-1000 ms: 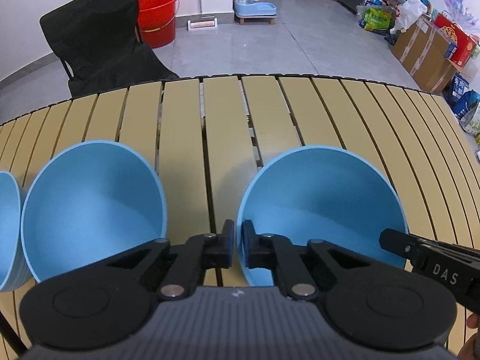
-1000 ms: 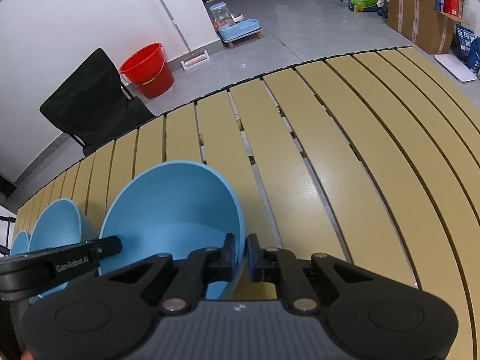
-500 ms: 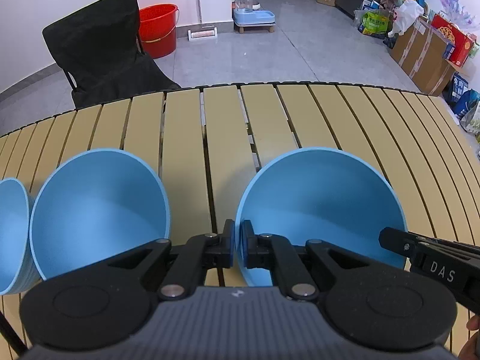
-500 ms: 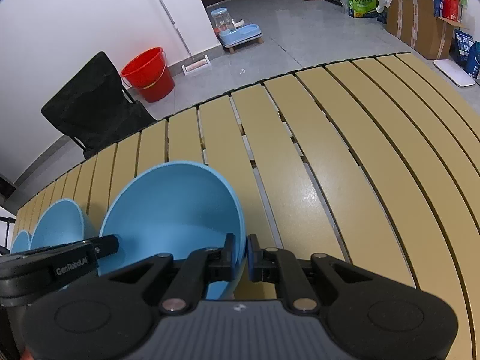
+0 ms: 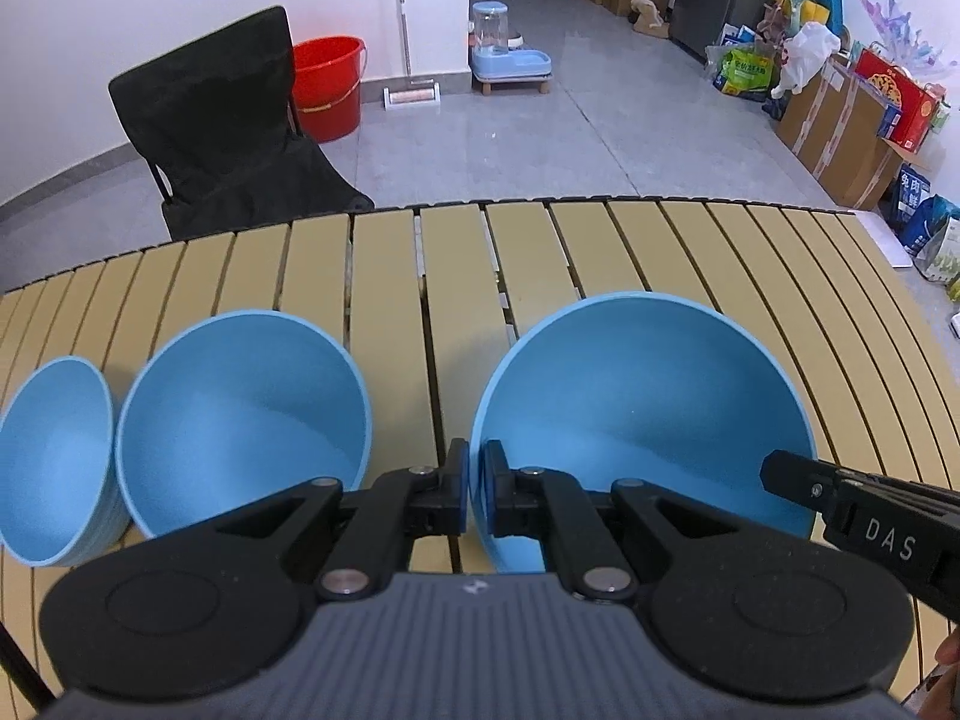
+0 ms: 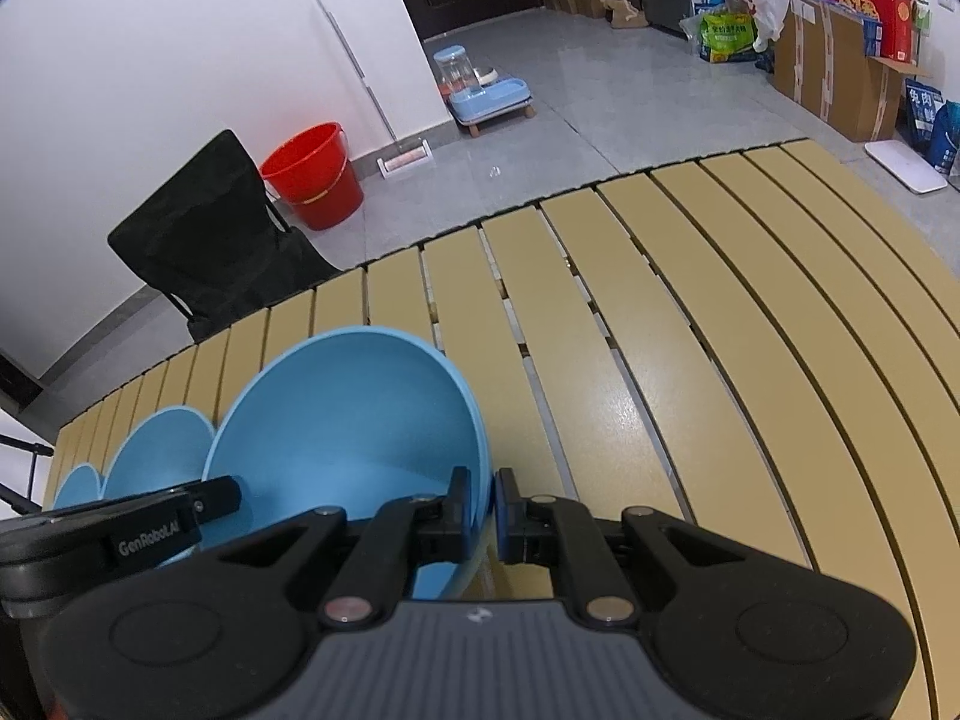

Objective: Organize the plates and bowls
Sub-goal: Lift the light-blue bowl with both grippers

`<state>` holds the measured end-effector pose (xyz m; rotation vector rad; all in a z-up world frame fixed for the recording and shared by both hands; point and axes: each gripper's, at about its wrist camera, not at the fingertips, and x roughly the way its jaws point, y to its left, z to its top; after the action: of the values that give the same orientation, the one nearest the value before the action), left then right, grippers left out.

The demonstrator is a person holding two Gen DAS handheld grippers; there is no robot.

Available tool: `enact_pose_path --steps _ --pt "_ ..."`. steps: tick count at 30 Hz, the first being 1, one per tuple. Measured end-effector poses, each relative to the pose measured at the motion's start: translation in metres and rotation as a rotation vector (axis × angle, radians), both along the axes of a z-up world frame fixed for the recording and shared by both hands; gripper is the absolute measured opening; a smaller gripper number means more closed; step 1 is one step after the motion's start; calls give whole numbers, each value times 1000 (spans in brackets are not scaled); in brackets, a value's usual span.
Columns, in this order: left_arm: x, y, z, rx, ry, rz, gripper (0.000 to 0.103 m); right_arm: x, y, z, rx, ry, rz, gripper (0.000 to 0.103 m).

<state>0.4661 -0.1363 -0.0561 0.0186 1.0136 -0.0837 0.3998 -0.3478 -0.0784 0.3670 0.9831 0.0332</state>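
A large blue bowl is held by both grippers above the slatted table. My left gripper is shut on its left rim. My right gripper is shut on its right rim; the same bowl shows in the right wrist view. The right gripper's finger also enters the left wrist view at the bowl's right side. A second blue bowl stands to the left on the table, and a stack of smaller blue bowls is further left.
Beyond the table's far edge stand a black folding chair and a red bucket. A pet water feeder and cardboard boxes are on the floor. The table's right half is bare slats.
The held bowl and both grippers have risen; the table and the other bowls look lower and further off. Both grips have stayed shut on the rim.
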Motion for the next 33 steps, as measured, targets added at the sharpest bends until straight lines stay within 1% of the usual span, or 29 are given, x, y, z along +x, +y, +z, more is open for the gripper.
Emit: enact_pose_path --steps 7,18,27,33 --pt "-23 7 20 -6 -31 5 6 -19 2 17 8 -29 9 7" --pt "-69 29 47 -12 -76 26 6 -54 19 45 0 -74 36 7" --pt "-104 59 65 -19 -105 66 6 -85 46 65 -4 -104 80 7" --pt "-127 87 73 -31 -120 105 6 -101 73 77 -7 -120 120 7"
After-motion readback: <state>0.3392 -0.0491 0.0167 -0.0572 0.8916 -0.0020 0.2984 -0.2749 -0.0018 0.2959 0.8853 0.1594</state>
